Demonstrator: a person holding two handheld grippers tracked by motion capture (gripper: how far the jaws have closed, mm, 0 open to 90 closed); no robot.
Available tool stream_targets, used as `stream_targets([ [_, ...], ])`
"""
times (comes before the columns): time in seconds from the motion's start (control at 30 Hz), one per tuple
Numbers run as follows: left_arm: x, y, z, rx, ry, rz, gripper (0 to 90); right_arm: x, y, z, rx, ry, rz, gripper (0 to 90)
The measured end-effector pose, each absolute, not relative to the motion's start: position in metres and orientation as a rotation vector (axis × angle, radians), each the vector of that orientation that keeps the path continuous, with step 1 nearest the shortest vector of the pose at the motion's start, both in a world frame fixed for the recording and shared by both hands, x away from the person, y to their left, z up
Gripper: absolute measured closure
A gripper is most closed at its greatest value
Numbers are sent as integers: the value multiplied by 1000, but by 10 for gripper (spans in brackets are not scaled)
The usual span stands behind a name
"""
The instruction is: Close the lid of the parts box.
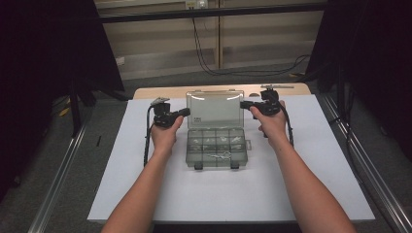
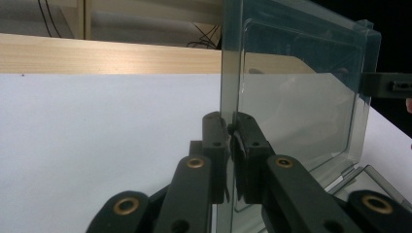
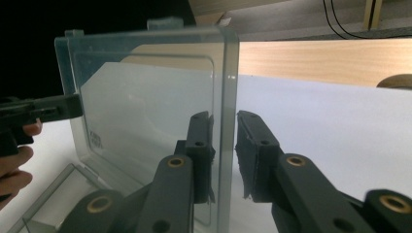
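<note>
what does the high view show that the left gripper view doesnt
The high view alone shows the box's compartmented base with small parts, both forearms, and the left gripper from outside. The left gripper view alone shows how its jaws stand: pads pressed on the edge of the upright clear lid. Both share the lid, the white table cover and the right gripper at the lid's far edge.

Both forearms extend forward, hands raised level. The left gripper (image 1: 185, 112) points inward with its jaws clamped together. The right gripper (image 1: 244, 105) points inward, jaws standing slightly apart
</note>
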State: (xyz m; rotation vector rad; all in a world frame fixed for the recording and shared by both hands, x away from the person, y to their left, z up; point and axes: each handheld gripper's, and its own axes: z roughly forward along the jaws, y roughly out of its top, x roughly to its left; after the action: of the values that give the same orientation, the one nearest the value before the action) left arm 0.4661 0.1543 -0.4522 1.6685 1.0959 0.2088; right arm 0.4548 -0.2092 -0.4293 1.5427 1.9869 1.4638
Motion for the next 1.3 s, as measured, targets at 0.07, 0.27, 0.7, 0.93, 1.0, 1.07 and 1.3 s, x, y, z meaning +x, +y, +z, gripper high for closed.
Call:
stream_targets([
  [0.07, 466, 155, -452, 1667, 1087, 204, 849, 457, -208, -427, 1559, 1975, 1460, 818],
  [0.27, 466, 156, -454, 1670, 1080, 204, 849, 457, -208, -429, 1558, 1972, 1448, 842],
  [0.7, 463, 171, -441, 1581, 1050, 90, 760, 444, -202, -425, 1467, 1944, 1429, 854],
  [0.93, 471, 177, -432, 1567, 1069, 81, 900, 438, -203, -426, 1418, 1931, 1450, 854],
  [1.0, 476, 177, -433, 1572, 1096, 71, 900, 436, -204, -426, 1395, 1933, 1463, 853],
  [1.07, 481, 176, -435, 1566, 1120, 50, 900, 435, -204, -427, 1380, 1930, 1469, 853],
  [1.3, 492, 166, -438, 1563, 1143, 9, 900, 429, -204, -427, 1335, 1914, 1485, 849],
])
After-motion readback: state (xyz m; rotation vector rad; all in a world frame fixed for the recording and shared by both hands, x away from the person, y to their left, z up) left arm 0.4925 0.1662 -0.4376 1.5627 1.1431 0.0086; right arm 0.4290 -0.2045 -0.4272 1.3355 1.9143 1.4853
